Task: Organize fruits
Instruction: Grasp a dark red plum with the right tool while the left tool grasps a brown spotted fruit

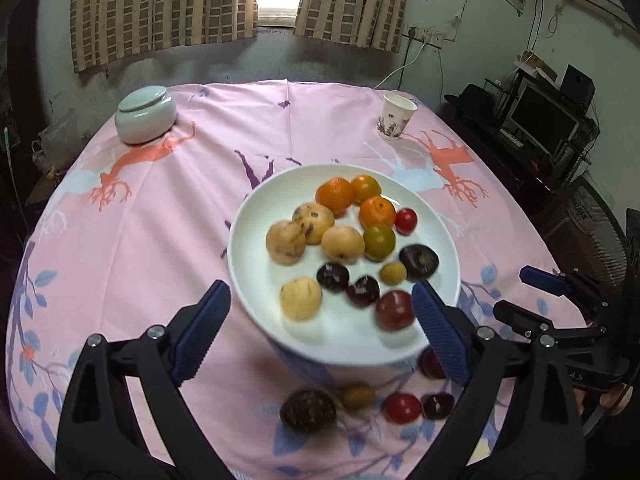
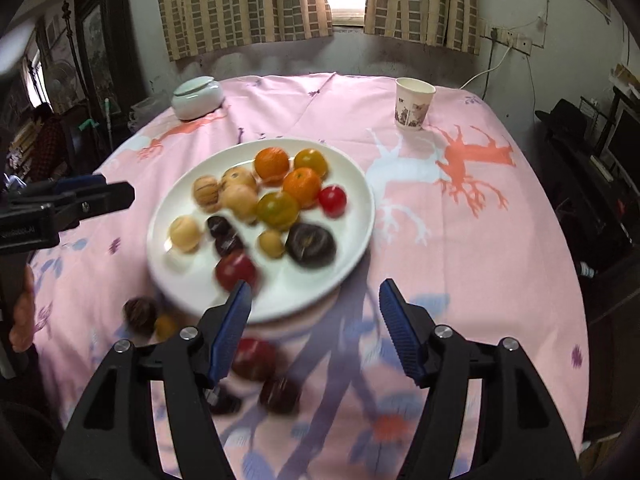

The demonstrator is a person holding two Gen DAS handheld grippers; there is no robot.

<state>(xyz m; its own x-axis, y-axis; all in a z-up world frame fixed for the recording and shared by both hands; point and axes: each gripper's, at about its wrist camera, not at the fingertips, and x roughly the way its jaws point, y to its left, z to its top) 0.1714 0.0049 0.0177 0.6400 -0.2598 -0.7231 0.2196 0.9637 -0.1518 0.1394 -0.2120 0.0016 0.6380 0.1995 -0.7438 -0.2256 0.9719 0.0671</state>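
A white plate [image 1: 256, 224] [image 2: 360, 184] on the pink tablecloth holds several fruits: oranges [image 1: 335, 195], tan fruits [image 1: 285, 242], dark plums [image 1: 418, 261], a red tomato [image 1: 406, 221]. Several loose fruits lie on the cloth in front of the plate: a dark round one [image 1: 307, 410], a yellow-green one [image 1: 357, 396], a red one [image 1: 402, 408] [image 2: 253, 358], a dark plum [image 1: 438, 405] [image 2: 280, 395]. My left gripper [image 1: 322, 330] is open and empty above the plate's near edge. My right gripper [image 2: 315, 330] is open and empty just right of the loose fruits.
A pale green lidded jar [image 1: 145, 114] [image 2: 197, 97] stands at the far left of the table. A paper cup [image 1: 396, 116] [image 2: 413, 103] stands at the far right. Shelves with a monitor [image 1: 540, 120] are beyond the table's right edge.
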